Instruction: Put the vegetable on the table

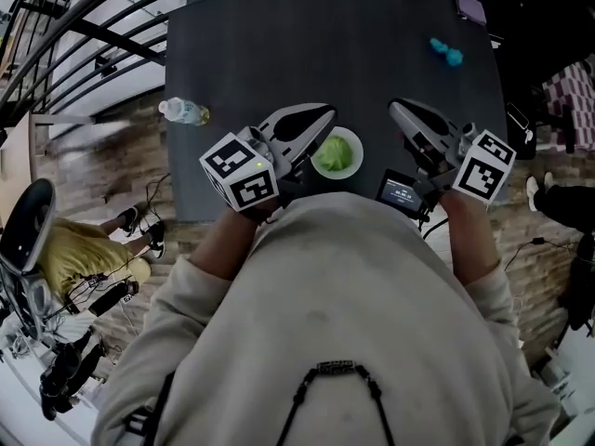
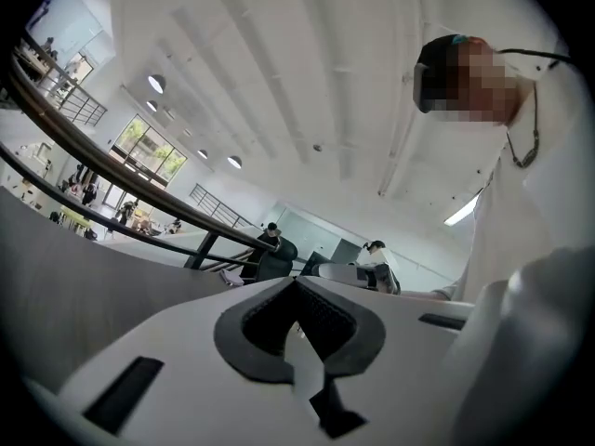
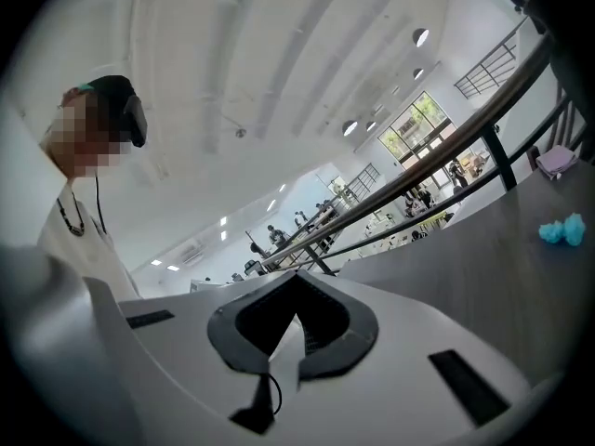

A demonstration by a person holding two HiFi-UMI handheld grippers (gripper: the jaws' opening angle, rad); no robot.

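Note:
A green leafy vegetable lies in a small white bowl at the near edge of the dark table. My left gripper is shut and empty, its tip just left of the bowl and above its rim. My right gripper is also shut and empty, a short way right of the bowl. In the left gripper view the gripper points up at the ceiling, jaws together. The right gripper view shows its gripper likewise tilted upward with nothing held.
A clear water bottle lies at the table's left edge. A small blue object sits at the far right of the table, and a purple item lies beyond it. A small black device with a screen rests near the front right edge.

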